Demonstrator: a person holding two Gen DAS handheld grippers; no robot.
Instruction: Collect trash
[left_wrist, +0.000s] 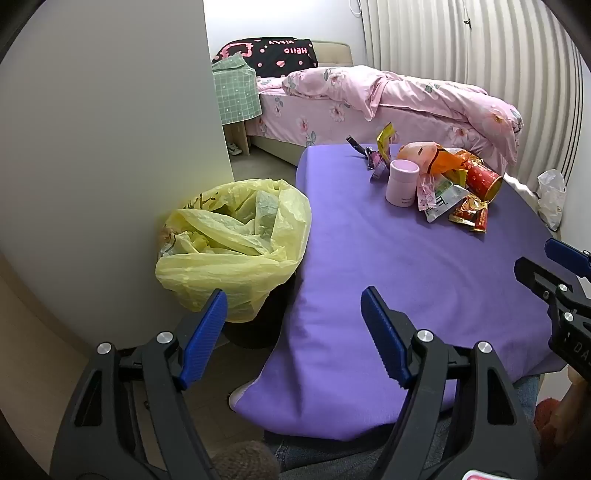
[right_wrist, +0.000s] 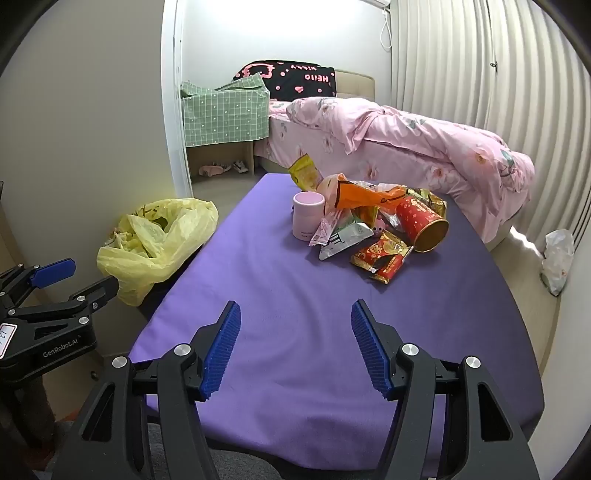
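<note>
The left gripper (left_wrist: 293, 299) is fully open and holds nothing; it hangs over the near left edge of the desk (left_wrist: 369, 258). The right gripper (right_wrist: 295, 312) is also wide open and empty, above the near edge. The trash (right_wrist: 369, 225), a heap of wrappers with a pink cup (right_wrist: 307, 216) and a red can (right_wrist: 423, 223), lies near the far right corner. The bin with a yellow bag (left_wrist: 236, 240) stands on the floor just beside the left edge.

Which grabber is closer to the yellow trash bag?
Left. The left gripper hangs open right beside the yellow trash bag, at the table's edge. The right gripper is open over the purple table, farther away.
</note>
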